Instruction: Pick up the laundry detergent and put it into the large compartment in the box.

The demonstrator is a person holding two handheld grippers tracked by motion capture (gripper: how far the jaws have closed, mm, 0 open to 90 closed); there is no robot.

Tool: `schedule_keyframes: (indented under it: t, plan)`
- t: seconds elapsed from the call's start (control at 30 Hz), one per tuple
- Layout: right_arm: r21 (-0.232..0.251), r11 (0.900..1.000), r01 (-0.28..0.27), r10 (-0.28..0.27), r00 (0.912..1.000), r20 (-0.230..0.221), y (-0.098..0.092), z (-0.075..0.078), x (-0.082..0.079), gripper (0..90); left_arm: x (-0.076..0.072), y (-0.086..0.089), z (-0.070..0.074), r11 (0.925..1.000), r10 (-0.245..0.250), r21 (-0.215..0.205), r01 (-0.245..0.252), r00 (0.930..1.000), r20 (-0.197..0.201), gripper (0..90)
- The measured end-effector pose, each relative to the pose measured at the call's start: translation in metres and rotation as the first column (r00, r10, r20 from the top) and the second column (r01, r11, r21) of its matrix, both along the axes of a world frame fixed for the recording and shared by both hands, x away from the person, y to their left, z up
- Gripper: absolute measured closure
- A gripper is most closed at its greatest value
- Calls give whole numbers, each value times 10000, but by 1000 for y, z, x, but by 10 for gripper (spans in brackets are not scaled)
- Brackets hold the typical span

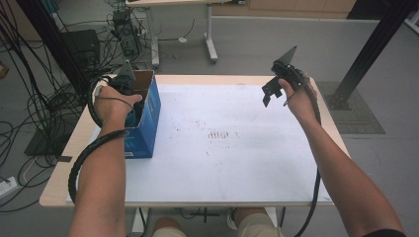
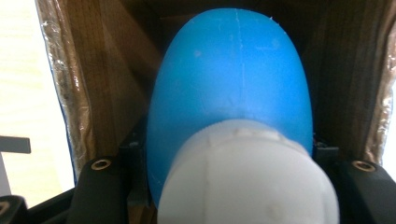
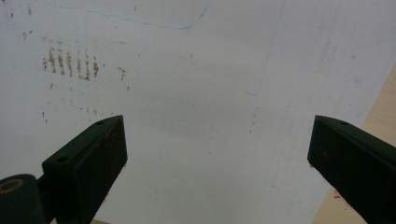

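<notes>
Cardboard box (image 2: 116,79) walls hide the left tongs (image 2: 233,154) gripping a blue bottle (image 2: 233,79).

R tool (image 3: 217,158) jaws wide apart, nothing btwn, over white sheet (image 3: 196,84) w/ reddish-brown smudges (image 3: 70,60)

Two bare arms and two black grippers

The left gripper (image 1: 129,95) and the right gripper (image 1: 274,88) are black, each with a grey three-cornered plate on top and a thick black cable trailing back along the arm. The flat black jaws have small round screw holes, some ringed in brass. Both forearms are bare, without sleeves.
</notes>
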State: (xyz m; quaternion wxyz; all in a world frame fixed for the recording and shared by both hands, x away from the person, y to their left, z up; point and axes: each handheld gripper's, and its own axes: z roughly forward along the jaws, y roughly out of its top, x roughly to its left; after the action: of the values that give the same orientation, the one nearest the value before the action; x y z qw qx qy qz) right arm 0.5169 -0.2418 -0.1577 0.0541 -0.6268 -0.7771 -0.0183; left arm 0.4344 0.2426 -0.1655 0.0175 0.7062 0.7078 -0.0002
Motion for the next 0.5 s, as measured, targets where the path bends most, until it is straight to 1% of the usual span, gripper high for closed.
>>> schedule_keyframes:
  t: [0.5]
  plan:
    - [-44,10000,7,-7,10000,-5,3,0,0,46,0,-1,0,10000,-60,12,60,10000,-19,375]
